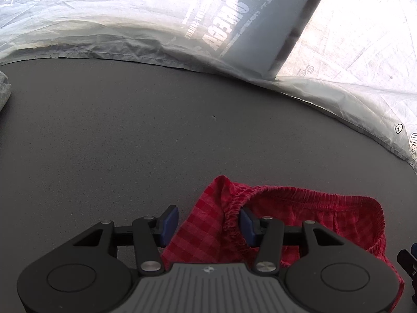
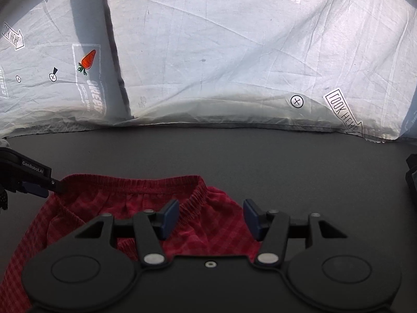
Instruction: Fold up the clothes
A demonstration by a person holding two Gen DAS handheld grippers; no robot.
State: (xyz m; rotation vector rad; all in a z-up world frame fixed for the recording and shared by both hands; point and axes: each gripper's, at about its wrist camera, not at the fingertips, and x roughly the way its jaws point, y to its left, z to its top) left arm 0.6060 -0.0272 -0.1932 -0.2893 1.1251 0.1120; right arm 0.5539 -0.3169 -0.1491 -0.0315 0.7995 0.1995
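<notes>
Left wrist: grey cloth (image 1: pixel 4 88), printed sheet (image 1: pixel 104 20) behind

Bare dark table (image 1: pixel 117 130) is stretching open ahead of both claws, leaving wide passing room up to the far edge. There a printed white sheet (image 2: pixel 234 52) is hanging down onto the table and closing off that side. The red checked shorts (image 2: pixel 125 198) are lying low in the near middle. A grey cloth (image 1: pixel 4 91) is sitting at the left edge, well apart.
</notes>
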